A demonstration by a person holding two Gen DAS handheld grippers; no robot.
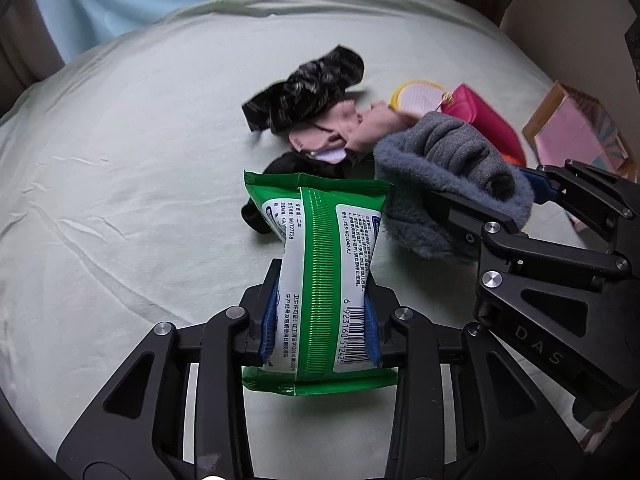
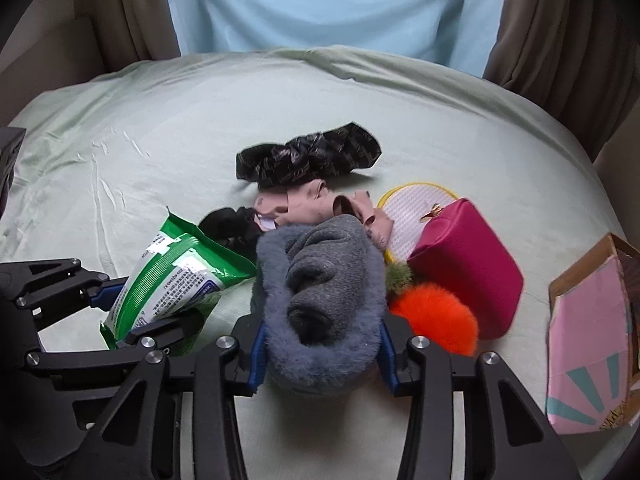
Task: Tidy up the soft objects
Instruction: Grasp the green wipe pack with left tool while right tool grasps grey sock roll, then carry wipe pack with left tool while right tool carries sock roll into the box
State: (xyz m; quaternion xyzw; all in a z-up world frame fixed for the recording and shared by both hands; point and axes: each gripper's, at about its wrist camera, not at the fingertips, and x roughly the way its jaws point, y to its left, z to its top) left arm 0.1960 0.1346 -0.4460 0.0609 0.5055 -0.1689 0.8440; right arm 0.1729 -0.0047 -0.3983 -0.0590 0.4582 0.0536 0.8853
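My left gripper (image 1: 320, 312) is shut on a green and white wipes pack (image 1: 324, 264), held above the pale green bed sheet (image 1: 120, 160); it also shows in the right wrist view (image 2: 176, 276). My right gripper (image 2: 320, 352) is shut on a fuzzy grey slipper (image 2: 320, 296), also seen in the left wrist view (image 1: 448, 184). On the bed behind lie a dark patterned cloth (image 2: 308, 156), a pink garment (image 2: 316, 204), a black cloth (image 2: 232, 224), a magenta pouch (image 2: 468, 256), an orange pompom (image 2: 436, 316) and a yellow-rimmed white mesh item (image 2: 408, 208).
A cardboard box with pink lining (image 2: 592, 352) stands at the bed's right edge. Brown curtains (image 2: 560, 32) and a light blue curtain (image 2: 320, 4) hang behind the bed. The left half of the sheet is bare and wrinkled.
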